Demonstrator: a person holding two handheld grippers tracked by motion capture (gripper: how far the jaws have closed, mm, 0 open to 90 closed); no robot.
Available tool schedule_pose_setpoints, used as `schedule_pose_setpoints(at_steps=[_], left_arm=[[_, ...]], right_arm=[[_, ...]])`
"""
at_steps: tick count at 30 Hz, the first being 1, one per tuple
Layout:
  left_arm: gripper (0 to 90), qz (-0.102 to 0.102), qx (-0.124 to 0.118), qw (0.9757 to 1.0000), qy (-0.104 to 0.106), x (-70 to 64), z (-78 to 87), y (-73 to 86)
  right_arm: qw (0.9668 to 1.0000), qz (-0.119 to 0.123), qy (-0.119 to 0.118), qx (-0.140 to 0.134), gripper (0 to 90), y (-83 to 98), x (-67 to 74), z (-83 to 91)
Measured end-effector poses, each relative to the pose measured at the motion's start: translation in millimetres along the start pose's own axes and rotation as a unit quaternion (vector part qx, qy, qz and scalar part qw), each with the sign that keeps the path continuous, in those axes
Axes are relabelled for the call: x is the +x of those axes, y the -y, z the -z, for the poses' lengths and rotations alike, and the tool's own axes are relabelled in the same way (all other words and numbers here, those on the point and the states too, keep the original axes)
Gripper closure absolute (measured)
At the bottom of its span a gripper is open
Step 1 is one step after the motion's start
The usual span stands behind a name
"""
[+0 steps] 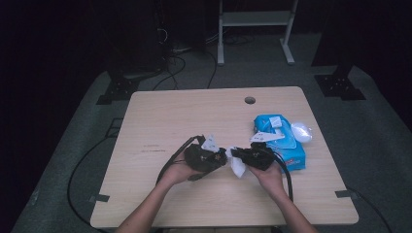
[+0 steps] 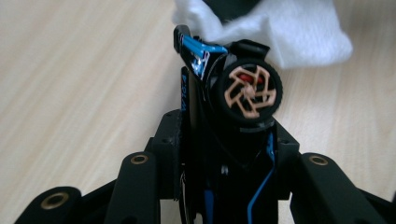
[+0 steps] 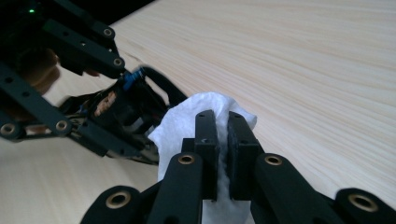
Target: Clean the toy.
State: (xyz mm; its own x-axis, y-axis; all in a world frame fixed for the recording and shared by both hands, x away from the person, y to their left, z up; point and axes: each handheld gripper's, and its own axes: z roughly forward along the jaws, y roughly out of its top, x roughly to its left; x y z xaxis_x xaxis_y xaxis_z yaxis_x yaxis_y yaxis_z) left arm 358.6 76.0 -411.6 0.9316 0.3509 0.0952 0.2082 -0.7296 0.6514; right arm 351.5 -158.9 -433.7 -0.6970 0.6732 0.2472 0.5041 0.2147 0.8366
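Observation:
My left gripper [image 1: 219, 159] [image 2: 229, 149] is shut on a small black toy [image 2: 243, 91] with blue trim and a round wheel with orange spokes. My right gripper [image 1: 236, 156] [image 3: 223, 126] is shut on a white wipe [image 1: 238, 168] [image 3: 184, 116], with its jaws pinching the folded cloth. The two grippers meet tip to tip above the front middle of the wooden table [image 1: 194, 111]. The wipe [image 2: 285, 32] lies against the far end of the toy. In the right gripper view, the toy [image 3: 116, 105] sits just left of the wipe.
A blue pack of wipes [image 1: 286, 143] lies at the table's right, close behind my right hand, with a crumpled white piece [image 1: 301, 131] at its far edge. A cable hole [image 1: 249, 100] is near the table's back edge. Cables trail from both grippers.

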Motion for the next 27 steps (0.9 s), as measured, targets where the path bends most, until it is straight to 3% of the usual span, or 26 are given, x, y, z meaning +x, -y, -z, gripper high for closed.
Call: schedule_pose_setpoints(at_steps=[5,8,10,13,16,18,20,21,23,25,27], left_arm=[[57.5,0.016,-0.053,0.9985,0.003,-2.5,14.3,6.9],[57.5,0.025,-0.098,0.9948,0.009,-4.2,25.2,12.4],[57.5,0.026,-0.11,0.9935,0.007,-6.4,30.9,13.9],[57.4,0.016,-0.112,0.9936,-0.003,-12.9,33.2,13.5],[57.5,0.019,-0.125,0.992,0.006,-16.1,32.6,16.6],[57.5,0.016,-0.12,0.9926,0.01,-15.9,32.3,18.8],[57.5,0.017,-0.116,0.993,0.004,-16.2,32.6,22.8],[57.5,0.018,-0.117,0.993,0.006,-15.5,32.8,24.2],[57.5,0.023,-0.119,0.9927,0.008,-15.6,32.3,26.0],[57.5,0.018,-0.115,0.9932,0.006,-17.2,30.2,24.0],[57.5,0.015,-0.114,0.9934,0.004,-19.1,28.8,22.8]], right_arm=[[0.9974,-0.008,-0.053,-0.05,84.0,-13.7,14.5,9.9],[0.9953,0.009,-0.07,-0.066,84.0,-24.1,28.4,16.2],[0.9941,0.023,-0.076,-0.074,84.0,-31.1,37.5,19.2],[0.9921,0.049,-0.086,-0.077,84.0,-41.6,52.7,19.6],[0.9898,0.078,-0.095,-0.072,84.1,-48.1,67.4,16.8],[0.9891,0.103,-0.082,-0.065,84.0,-48.5,72.7,15.8],[0.9899,0.113,-0.064,-0.058,84.0,-47.8,73.0,16.6],[0.9906,0.115,-0.047,-0.057,84.0,-47.1,70.7,17.9],[0.9926,0.099,-0.046,-0.053,84.0,-46.1,65.8,18.7],[0.9929,0.088,-0.06,-0.053,84.0,-44.3,66.1,16.1],[0.991,0.094,-0.078,-0.053,83.9,-44.1,74.1,11.9]])
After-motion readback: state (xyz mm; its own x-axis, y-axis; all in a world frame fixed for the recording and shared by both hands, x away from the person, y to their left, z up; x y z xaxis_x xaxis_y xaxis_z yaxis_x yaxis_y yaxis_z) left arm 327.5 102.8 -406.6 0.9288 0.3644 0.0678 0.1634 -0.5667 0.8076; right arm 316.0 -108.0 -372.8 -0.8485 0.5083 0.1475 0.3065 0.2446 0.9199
